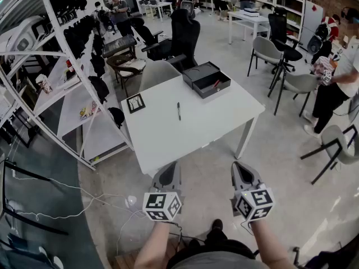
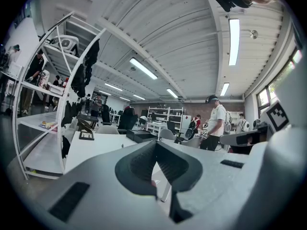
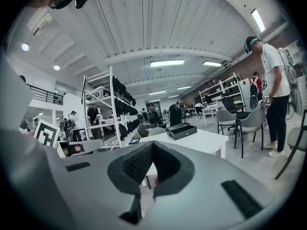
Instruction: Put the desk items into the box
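Head view: white table [image 1: 168, 136] ahead of both grippers. Open black box [image 1: 206, 80] on far right part. Left gripper [image 1: 170, 165] and right gripper [image 1: 240, 167] short of near edge, jaws together, empty. Pen [image 1: 179, 111] mid-table, ahead of left gripper, which looks nearer; long axis near-to-far, tip end unclear.

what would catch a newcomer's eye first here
A white table fills the middle of the head view, with an open black box at its far corner and a pen near its centre. Nearest the camera, the left gripper and right gripper hang side by side short of the table, both shut and empty.
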Demonstrator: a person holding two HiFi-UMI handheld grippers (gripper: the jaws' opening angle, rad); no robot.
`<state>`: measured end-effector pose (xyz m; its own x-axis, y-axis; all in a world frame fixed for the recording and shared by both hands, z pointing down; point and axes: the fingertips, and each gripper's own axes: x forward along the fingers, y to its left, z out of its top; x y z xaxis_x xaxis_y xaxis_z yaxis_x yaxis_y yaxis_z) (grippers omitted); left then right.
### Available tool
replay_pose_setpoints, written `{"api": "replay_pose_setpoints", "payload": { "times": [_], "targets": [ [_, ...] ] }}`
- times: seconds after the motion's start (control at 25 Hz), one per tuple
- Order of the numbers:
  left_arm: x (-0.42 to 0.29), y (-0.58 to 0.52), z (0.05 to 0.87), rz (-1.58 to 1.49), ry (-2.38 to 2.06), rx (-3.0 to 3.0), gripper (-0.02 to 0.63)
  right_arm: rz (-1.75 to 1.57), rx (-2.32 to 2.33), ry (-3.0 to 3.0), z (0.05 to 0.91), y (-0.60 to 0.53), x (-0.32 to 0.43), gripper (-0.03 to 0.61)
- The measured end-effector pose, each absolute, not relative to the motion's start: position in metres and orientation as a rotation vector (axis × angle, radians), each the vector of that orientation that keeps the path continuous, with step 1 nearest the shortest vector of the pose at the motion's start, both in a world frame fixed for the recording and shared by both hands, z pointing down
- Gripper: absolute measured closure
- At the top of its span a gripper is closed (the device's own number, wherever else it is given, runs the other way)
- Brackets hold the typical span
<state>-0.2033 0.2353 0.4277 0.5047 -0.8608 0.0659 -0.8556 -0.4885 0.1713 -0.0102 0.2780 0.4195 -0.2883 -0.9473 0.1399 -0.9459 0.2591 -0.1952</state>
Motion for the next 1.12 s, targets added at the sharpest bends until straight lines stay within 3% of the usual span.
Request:
{"api": "replay_pose_setpoints", "payload": {
  "times": [1.12],
  "targets": [
    [-0.163,0.181,0.426,-0.007,-1.66,2.46,0.604,-0.419,-1.802,2.497,0.425,0.234,0.056,0.575]
  ]
}}
